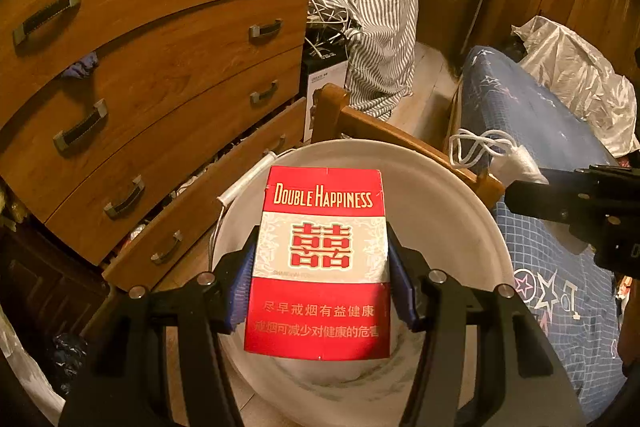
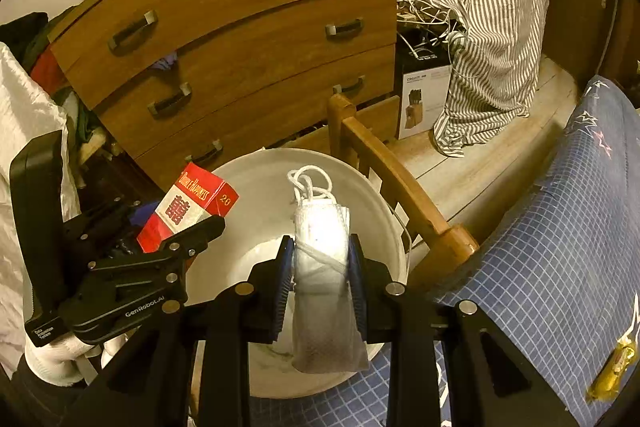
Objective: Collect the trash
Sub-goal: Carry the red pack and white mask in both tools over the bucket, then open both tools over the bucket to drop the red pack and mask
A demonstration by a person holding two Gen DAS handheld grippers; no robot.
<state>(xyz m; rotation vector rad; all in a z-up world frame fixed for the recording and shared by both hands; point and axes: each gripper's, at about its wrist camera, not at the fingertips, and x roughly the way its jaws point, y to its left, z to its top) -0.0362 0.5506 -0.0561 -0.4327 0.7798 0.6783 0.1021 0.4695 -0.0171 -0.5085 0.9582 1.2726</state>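
My left gripper (image 1: 321,259) is shut on a red and white Double Happiness cigarette pack (image 1: 320,263) and holds it over the open white bucket (image 1: 460,211). The pack also shows in the right wrist view (image 2: 188,207), with the left gripper (image 2: 176,239) at the bucket's left rim. My right gripper (image 2: 322,259) is shut on a folded white face mask (image 2: 324,267) with looped ear strings, held over the same bucket (image 2: 260,187). In the left wrist view the right gripper (image 1: 516,195) enters from the right with the mask (image 1: 520,159).
A wooden chest of drawers (image 1: 160,67) stands behind the bucket, its bottom drawer open. A wooden bed frame rail (image 2: 396,179) runs beside the bucket. The bed has a blue checked sheet (image 2: 560,227) with a yellow wrapper (image 2: 612,367). A striped shirt (image 1: 380,7) hangs at the back.
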